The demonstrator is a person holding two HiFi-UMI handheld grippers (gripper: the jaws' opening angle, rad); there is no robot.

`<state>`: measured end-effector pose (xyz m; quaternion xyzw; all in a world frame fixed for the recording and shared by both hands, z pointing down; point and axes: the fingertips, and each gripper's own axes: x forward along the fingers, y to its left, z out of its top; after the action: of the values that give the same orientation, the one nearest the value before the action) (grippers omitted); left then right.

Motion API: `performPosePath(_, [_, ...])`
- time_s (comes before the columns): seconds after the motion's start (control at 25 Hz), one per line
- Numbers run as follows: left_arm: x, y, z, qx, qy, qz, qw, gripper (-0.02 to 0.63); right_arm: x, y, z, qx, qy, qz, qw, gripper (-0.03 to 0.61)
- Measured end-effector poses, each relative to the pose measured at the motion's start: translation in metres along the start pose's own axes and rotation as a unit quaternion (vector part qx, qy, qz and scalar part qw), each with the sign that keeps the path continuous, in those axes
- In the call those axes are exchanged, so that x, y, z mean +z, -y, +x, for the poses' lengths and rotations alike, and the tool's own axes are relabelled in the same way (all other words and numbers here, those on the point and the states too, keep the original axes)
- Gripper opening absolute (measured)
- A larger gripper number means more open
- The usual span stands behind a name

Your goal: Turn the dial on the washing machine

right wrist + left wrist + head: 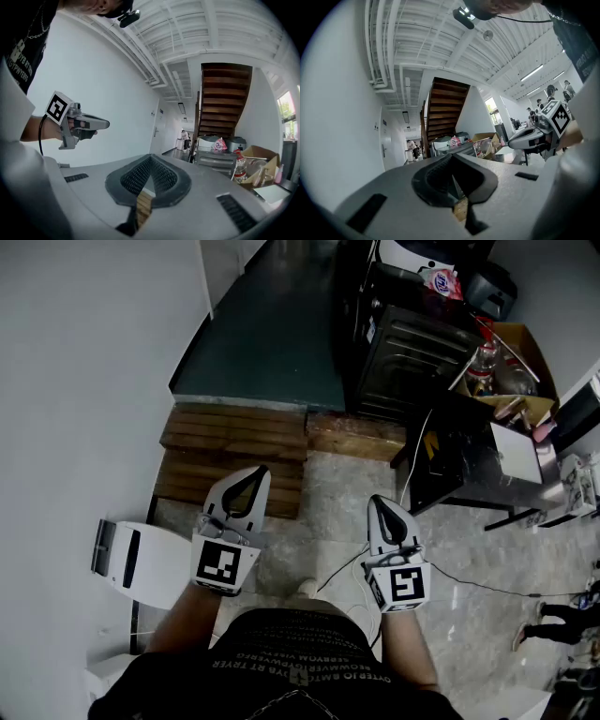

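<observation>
On the pale, mottled stone floor [323, 507] under the head camera, both tools pointed toward a dark, louvred metal cabinet [412, 352]. The left gripper [255, 474] and the right gripper [378, 502] were smooth grey plastic wedges. Each had a teardrop-shaped black recess and a marker cube at its rear, and both were well short of the cabinet. In front of the cabinet and to its left lay a slatted wooden pallet [234, 442]. To its right stood an open cardboard box [525, 343] holding a clear plastic bottle [481, 367]. A crinkled red-and-white bag [441, 282] sat on top of the cabinet. Far from the cabinet, beside the left gripper, was a boxy white unit [141, 563] with a dark slot.

In the left gripper view, the ribbed black pads met along one thin seam. The jaws were pressed together with nothing between them. The cabinet showed small beyond the tips, under a brown stepped staircase [447, 108].

In the right gripper view, the textured rubber faces also touched, closed on nothing. The cabinet stood ahead and right of the tips, with the bag on top and the box beside it.

I could not tell which object was the washing machine, and its dial could not be made out in any view.
</observation>
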<state>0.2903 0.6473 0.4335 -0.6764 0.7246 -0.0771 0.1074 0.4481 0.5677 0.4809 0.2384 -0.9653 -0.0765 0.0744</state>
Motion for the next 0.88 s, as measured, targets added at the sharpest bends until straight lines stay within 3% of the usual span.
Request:
performPosePath(0.16, [0.0,0.006,0.012,0.006,-0.005,0.001,1.0,0.003,-0.005,0.017,0.006,0.004,0.011,0.007,1.0,-0.005])
performPosePath(0.4, [-0.003,0.006,0.028,0.041,-0.019,0.014,0.9989,0.003,-0.005,0.039,0.021,0.054,0.058,0.034,0.996,-0.003])
performPosePath(0.72, [-0.025,-0.018,0.024,0.093,-0.05,0.006,0.9944,0.003,-0.025,0.036,0.051,0.097,0.049,0.05,0.993,-0.003])
performPosePath(0.88, [-0.034,-0.029,0.032,0.091,-0.056,0.008,0.9943,0.003,-0.031,0.033,0.067,0.1,0.034,0.05,0.993,-0.003])
